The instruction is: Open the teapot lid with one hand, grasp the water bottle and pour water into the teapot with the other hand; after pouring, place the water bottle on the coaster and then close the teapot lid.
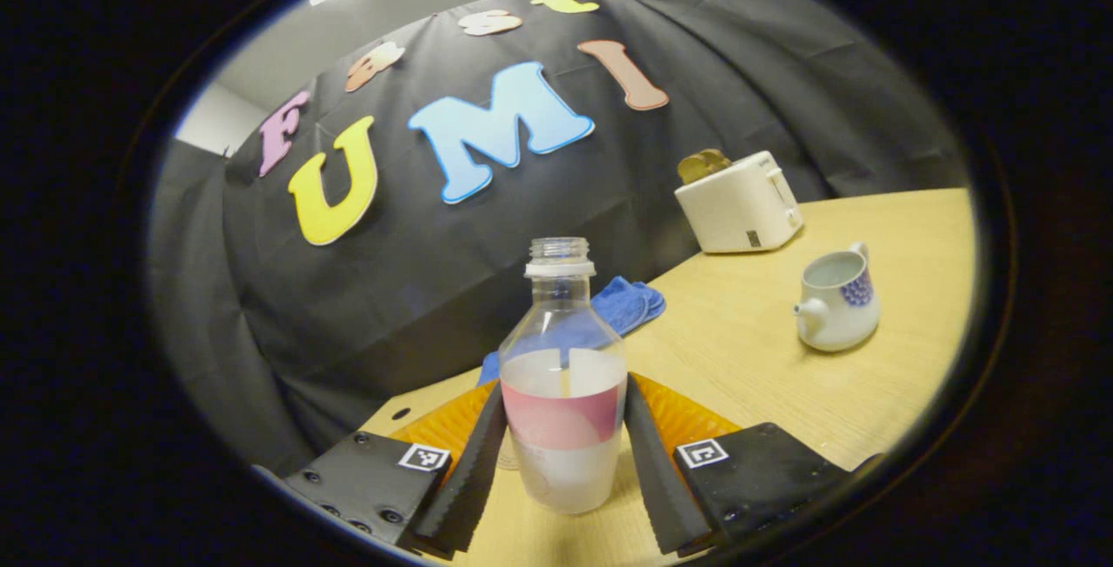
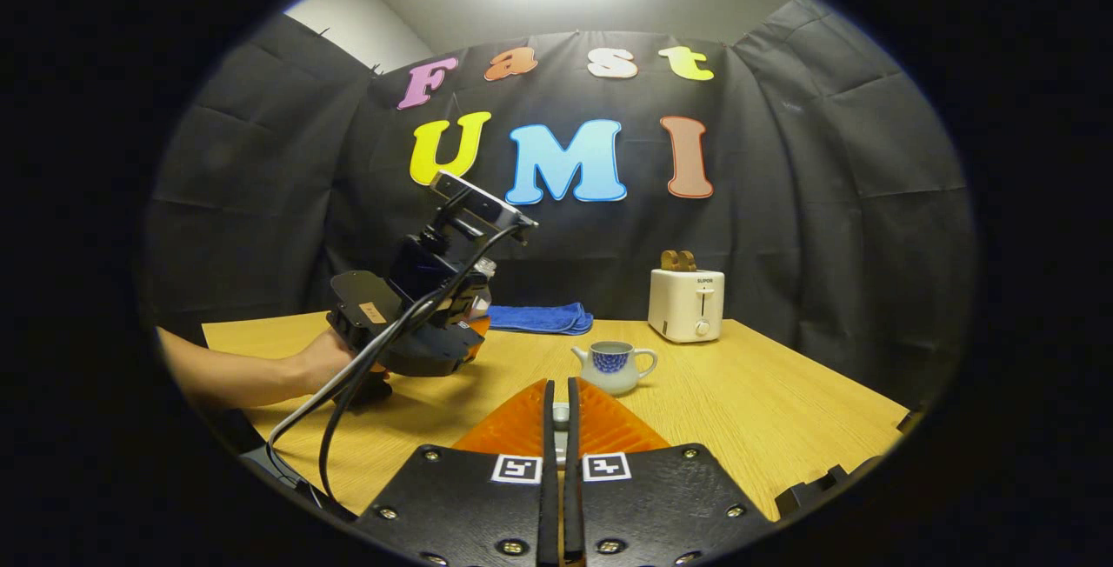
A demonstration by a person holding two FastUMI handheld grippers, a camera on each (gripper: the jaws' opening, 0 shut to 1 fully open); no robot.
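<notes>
In the left gripper view, a clear plastic water bottle (image 1: 563, 393), uncapped and part-filled, is flanked by the ridged fingers (image 1: 465, 471) of the left tool (image 1: 561, 463); whether they press on it cannot be told. It stands on the pale wood-grain worktop (image 1: 783, 376). Farther off sits the lidless glazed teapot (image 1: 836, 299), then a blue cloth (image 1: 622, 306) and a boxy white toaster (image 1: 739, 202). In the right gripper view, the right tool (image 2: 561, 415) is clenched on a small pale object, seemingly the lid (image 2: 561, 415). A hand (image 2: 326, 367) grips the left tool from behind.
</notes>
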